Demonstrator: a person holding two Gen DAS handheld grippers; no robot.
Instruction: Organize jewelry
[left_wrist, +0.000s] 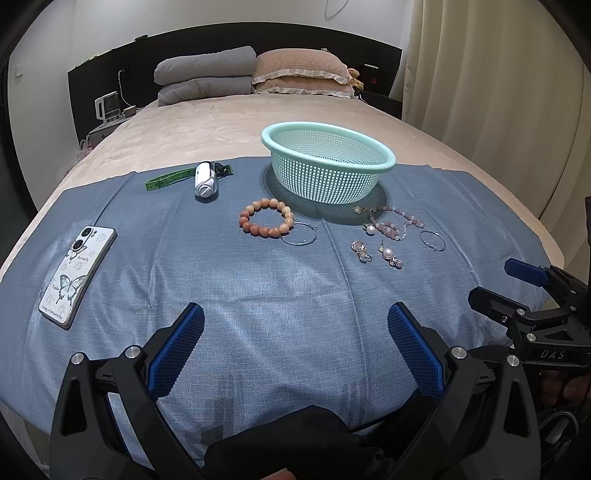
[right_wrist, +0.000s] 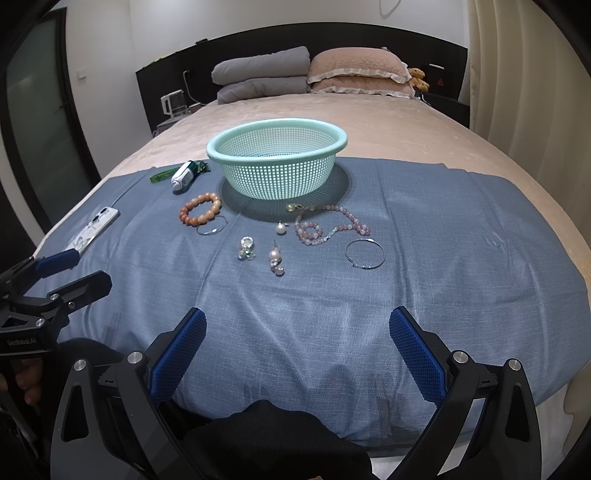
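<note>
Both hand-held grippers hovering low over blue cloth (right_wrist: 443, 229) on bed, nothing held. My left hand-held gripper (left_wrist: 295, 354): fingers wide apart. Right hand-held gripper (right_wrist: 297, 354): same, gaping. Mint basket (right_wrist: 277, 166) at 12 o'clock on cloth, looks empty. Jewelry lying loose just in front of it: orange bracelet (right_wrist: 201, 213) at 11, pink beads (right_wrist: 328, 225) at 1, hoop (right_wrist: 365, 254) beside beads, pearl earring (right_wrist: 275, 260) dead ahead. Phone (left_wrist: 77, 275) way out at 9.

1. Even, soft indoor light, fairly bright; cool tint.
2. Basket (left_wrist: 328, 167) (right_wrist: 277, 162) throws a soft dark shadow on the blue cloth (left_wrist: 258, 280) (right_wrist: 424, 258), toward the near left.
3. Strong fisheye bending; black vignette in corners.
4. Focus sharp mid-frame, no motion blur; grain in dark edges.
</note>
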